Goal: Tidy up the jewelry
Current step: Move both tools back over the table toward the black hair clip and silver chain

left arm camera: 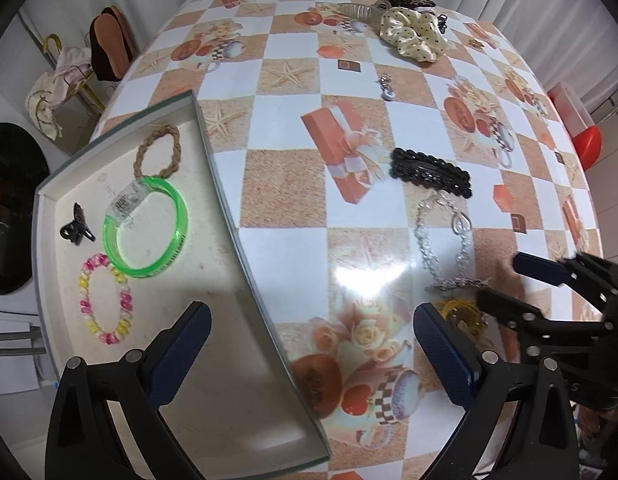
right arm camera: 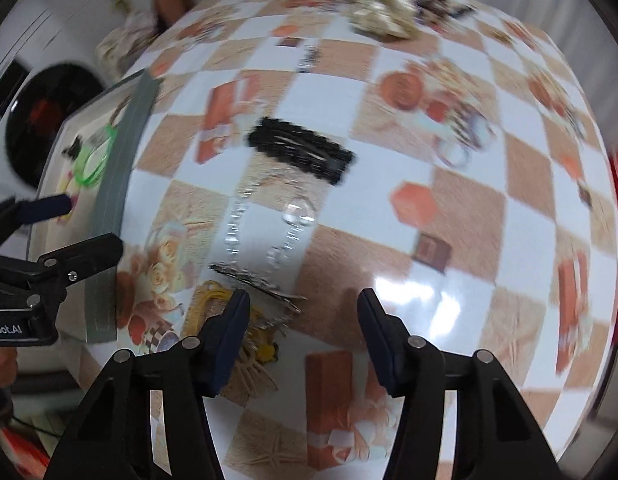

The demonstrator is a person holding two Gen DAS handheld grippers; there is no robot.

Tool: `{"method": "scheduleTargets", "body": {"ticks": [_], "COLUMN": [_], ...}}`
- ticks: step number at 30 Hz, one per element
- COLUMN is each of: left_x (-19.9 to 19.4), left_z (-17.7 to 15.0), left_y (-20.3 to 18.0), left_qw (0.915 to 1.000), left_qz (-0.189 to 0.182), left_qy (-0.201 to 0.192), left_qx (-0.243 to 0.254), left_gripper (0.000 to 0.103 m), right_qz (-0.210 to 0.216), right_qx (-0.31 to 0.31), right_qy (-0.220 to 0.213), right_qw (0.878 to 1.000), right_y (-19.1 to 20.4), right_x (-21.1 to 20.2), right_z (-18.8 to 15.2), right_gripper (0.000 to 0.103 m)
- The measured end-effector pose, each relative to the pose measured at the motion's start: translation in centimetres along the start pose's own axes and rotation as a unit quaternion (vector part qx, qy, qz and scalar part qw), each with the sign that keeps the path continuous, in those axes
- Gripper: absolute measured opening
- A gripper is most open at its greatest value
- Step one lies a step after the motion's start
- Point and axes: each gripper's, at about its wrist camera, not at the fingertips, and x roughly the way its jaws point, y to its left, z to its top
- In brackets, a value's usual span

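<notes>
On a checkered surface (left arm camera: pixel 285 188), both grippers' jaws gape empty; the right gripper (right arm camera: pixel 303 312) above the silver chain (right arm camera: pixel 265 220) risks snagging the yellow tangle (right arm camera: pixel 213 300) alongside

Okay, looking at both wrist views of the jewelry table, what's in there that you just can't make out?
- Yellow item, left wrist view: partly behind the left claw's finger and the right claw; kind unclear.
- Silver chain, right wrist view: motion blur hides its links.
- Dark pieces behind the cream scrunchie, left wrist view: too small and partly covered.
- Tray contents, right wrist view: blurred, seen edge-on.
</notes>
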Motion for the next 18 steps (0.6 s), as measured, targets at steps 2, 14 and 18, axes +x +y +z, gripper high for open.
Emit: {"method": "scheduleTargets", "body": {"ticks": [2,14,18], "left_x": [-0.1,0.4,0.6], "left_z": [-0.2,-1.0,-0.8], "left_y": [0.0,-1.2,-2.4], "left_qw": [1.0000,0.9994,0.9987], "left_qz": [-0.004,-0.031,-0.043], "left_qy": [0.000,0.018,0.017], "left_qx": [0.000,0.006,0.020], "left_gripper": [0.103,0.094,0.094], "right_qz": [0.007,0.010,0.017], "right_qx": [-0.029,-0.052,-0.020], "right_qy": [0.004,0.009,0.006], "right_qw": [1.000,0.999,1.000], "right_y": [0.7,0.8,-0.5], "right_x": [0.4,2.0,1.8], "right_z": [0.4,1.4,1.2], "right_gripper": [0.059,0.025,0.014]}}
